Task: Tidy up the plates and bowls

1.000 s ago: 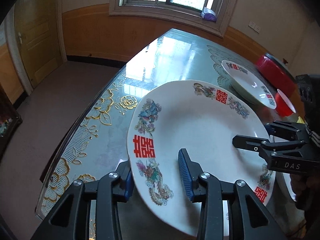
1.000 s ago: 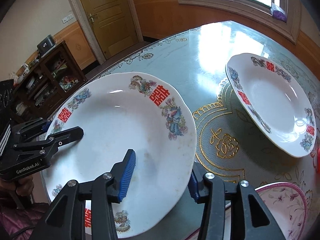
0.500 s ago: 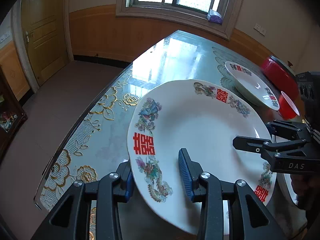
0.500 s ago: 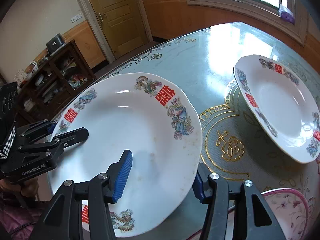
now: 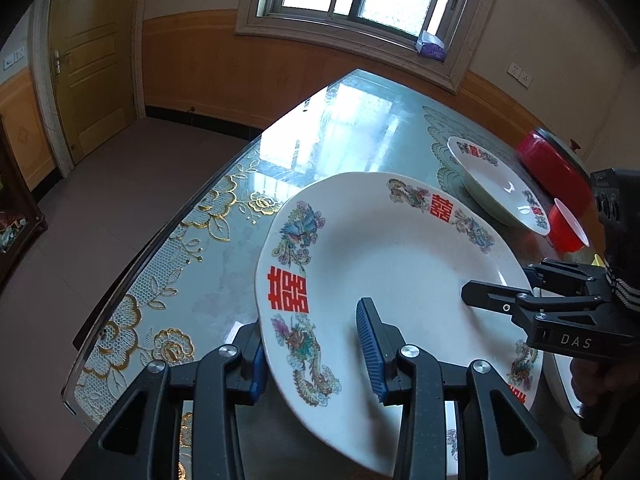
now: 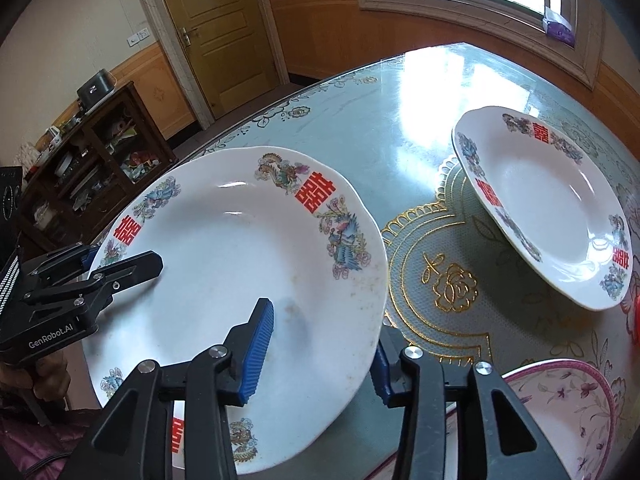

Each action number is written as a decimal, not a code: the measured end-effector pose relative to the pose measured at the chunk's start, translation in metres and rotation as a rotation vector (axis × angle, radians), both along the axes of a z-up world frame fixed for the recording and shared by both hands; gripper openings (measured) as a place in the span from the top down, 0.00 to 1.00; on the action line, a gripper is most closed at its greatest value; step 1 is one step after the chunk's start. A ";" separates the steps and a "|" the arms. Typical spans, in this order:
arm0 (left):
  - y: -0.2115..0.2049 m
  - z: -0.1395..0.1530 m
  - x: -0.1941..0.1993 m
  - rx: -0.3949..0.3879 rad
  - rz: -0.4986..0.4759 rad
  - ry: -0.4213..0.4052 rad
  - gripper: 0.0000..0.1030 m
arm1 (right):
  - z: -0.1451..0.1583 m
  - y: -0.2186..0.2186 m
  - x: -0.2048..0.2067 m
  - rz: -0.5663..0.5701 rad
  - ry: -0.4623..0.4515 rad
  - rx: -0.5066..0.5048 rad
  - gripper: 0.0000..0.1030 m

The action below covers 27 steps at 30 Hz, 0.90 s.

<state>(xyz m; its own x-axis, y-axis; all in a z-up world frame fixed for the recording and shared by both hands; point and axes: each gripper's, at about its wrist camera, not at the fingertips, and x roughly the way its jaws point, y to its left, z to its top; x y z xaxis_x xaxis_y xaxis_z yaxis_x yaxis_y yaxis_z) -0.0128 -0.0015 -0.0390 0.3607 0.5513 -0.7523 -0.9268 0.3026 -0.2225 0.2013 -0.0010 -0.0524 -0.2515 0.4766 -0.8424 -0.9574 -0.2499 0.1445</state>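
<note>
Two grippers share one dish here. The large plate (image 5: pixel 400 300) is lifted and tilted above the near edge of the table (image 5: pixel 224 240), and each tool straddles its rim from an opposite side, presumably so the wide, shallow piece cannot swing or tip as it travels.

The left gripper (image 5: pixel 316 360) has one blue pad under the rim and the other over the plate's inner face; in the right wrist view its black fingers (image 6: pixel 132 268) sit on the plate's far side. With the plate raised off the glass, this one reads as clenched on the rim and bearing the weight.

The right gripper (image 6: pixel 320 344) takes the opposite edge. Its jaws have just been closing with the rim between them: one pad hovers above the white inner face with a sliver of shadow beneath, the other tucks under the lip, so the pads do not look pressed home yet. That fits a second grip being added for steadiness.

Farther along the table a matching second plate (image 6: pixel 548 208) rests near the far edge, tilted up on one side, with a red bowl (image 5: pixel 568 228) and a red pot (image 5: pixel 556 164) beside it. A floral pink-rimmed bowl (image 6: pixel 568 412) sits at the near edge, just beside the right tool. The likeliest aim is stacking like with like, the held plate going to its twin.
</note>
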 end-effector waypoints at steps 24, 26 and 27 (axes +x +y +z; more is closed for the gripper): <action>-0.011 0.009 0.007 0.024 -0.106 -0.046 0.63 | 0.017 -0.034 0.021 -0.027 0.105 0.091 0.68; -0.011 0.009 0.008 0.028 -0.108 -0.041 0.63 | 0.018 -0.035 0.018 -0.034 0.097 0.101 0.68; -0.012 0.010 0.009 0.036 -0.109 -0.036 0.63 | 0.019 -0.037 0.018 -0.039 0.094 0.110 0.68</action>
